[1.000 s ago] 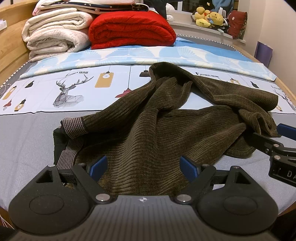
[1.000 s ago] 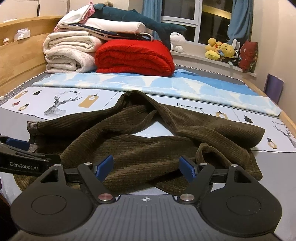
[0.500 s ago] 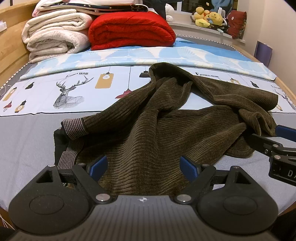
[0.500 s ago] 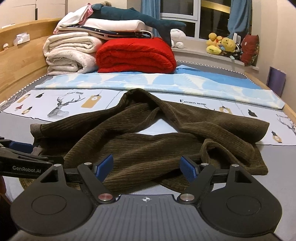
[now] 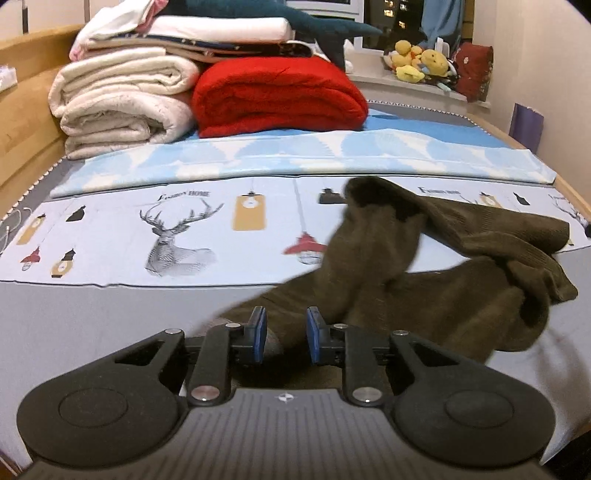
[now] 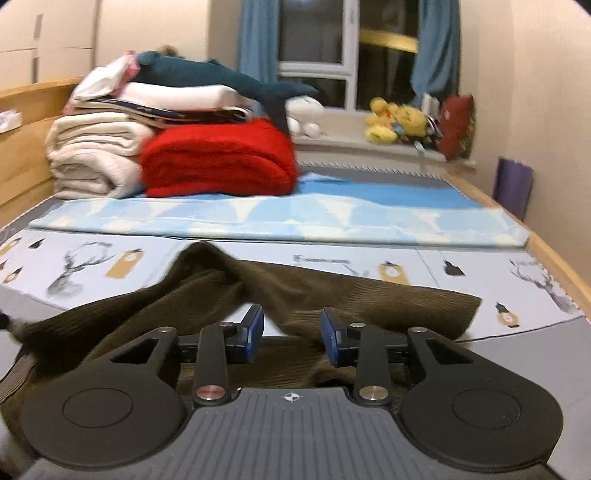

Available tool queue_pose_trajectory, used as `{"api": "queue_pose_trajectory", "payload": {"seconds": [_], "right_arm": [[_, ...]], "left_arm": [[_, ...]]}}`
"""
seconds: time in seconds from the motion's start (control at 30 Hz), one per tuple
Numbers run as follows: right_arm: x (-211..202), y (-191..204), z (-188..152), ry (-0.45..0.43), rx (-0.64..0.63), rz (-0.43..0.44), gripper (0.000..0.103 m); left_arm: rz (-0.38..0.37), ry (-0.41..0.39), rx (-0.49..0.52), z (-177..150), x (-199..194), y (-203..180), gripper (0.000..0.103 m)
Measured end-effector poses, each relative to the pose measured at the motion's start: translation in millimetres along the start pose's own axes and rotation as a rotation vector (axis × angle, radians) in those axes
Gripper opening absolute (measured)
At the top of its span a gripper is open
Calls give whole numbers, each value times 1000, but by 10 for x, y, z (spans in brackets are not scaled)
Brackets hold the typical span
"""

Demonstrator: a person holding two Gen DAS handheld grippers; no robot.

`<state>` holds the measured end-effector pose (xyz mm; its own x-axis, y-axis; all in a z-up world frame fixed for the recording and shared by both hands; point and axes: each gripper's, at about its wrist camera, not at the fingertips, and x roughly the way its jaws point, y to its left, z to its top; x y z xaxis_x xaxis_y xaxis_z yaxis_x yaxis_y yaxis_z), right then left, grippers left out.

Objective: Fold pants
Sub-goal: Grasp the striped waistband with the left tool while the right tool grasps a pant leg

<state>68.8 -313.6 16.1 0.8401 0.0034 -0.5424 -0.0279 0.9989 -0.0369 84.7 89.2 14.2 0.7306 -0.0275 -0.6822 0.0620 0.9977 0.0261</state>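
- Left gripper (image 5: 283,335): matte black body, ribbed grey centre panel with a small compass-like mark, two round black discs at the sides.
- Silver screw heads on black link arms.
- Right gripper (image 6: 291,334): same build.
- Fingers (image 6: 255,332) carry blue pads.

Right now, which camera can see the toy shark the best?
The right wrist view. The blue shark lies on top of the folded bedding stack, showing its whole length. The left wrist view cuts off its front at the picture's top edge, showing mainly its tail.
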Motion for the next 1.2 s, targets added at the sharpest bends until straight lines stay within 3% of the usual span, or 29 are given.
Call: {"api": "queue_pose_trajectory", "payload": {"seconds": [0.07, 0.1, 0.17, 0.2, 0.23, 0.27, 0.3, 0.37, 0.47, 0.5, 0.53, 0.57, 0.6, 0.67, 0.77, 0.8, 0.83, 0.87, 0.93, 1.0, 1.07, 1.13, 1.2], "right_arm": [[221, -197, -60, 78, 20, -13, 52], [292, -290, -115, 96, 34, -30, 53], [521, -456, -312, 208, 98, -47, 55], [684, -485, -376, 321, 120, -29, 55], [763, -463, -432, 381, 129, -13, 55], [805, -444, -461, 387, 143, 12, 55], [816, -397, -470, 390, 128, 13, 56], [913, -235, -517, 414, 75, 47, 59], [1163, 3, -574, 484, 3, 113, 64], [1204, 83, -597, 507, -42, 92, 64], [1228, 124, -620, 525, -82, 61, 64], [1271, 165, -635, 544, -108, 36, 64], [1297, 150, -638, 552, -120, 20, 64], [1331, 146, -646, 563, -144, -17, 61], [1364, 128, -637, 546, -131, -16, 57], [1357, 115, -629, 545, -118, -8, 48], [1371, 74, -633, 537, -99, 6, 31], [1372, 49, -616, 525, -82, 13, 20], [1285, -10, -577, 474, -42, 26, 16], [1208, -126, -545, 432, 23, 45, 15], [1116, -299, -537, 412, 90, 43, 14], [1059, -461, -578, 420, 120, 18, 13], [1018, -614, -641, 443, 145, -2, 12]], "left_arm": [[-29, 2, -18, -8, 113, 268, 27], [-39, 11, -30, -66, 182, 372, 29], [-46, 130, -49, -203, 407, 515, 36], [-46, 173, -42, -214, 473, 520, 42], [-51, 166, -22, -206, 480, 491, 57], [-53, 139, 6, -190, 466, 440, 63], [-55, 114, 41, -171, 460, 366, 77], [-74, 108, 117, -164, 506, 194, 82], [-12, 99, 236, -138, 650, -81, 83], [35, 93, 271, -130, 712, -142, 77], [88, 104, 307, -109, 821, -179, 62], [118, 120, 318, -100, 929, -210, 57], [141, 132, 308, -79, 1016, -184, 49], [181, 119, 240, 58, 1117, -81, 47], [230, 18, 143, 262, 1126, 98, 44], [264, -33, 106, 328, 1102, 179, 40], [293, -72, 78, 415, 1098, 239, 38], [317, -110, 31, 476, 1088, 327, 38], [352, -140, -68, 560, 1117, 501, 38], [351, -106, -125, 577, 1206, 602, 40], [314, 1, -138, 568, 1354, 629, 48], [335, -5, -124, 559, 1299, 630, 62], [327, -16, -157, 554, 1200, 671, 69]]}}
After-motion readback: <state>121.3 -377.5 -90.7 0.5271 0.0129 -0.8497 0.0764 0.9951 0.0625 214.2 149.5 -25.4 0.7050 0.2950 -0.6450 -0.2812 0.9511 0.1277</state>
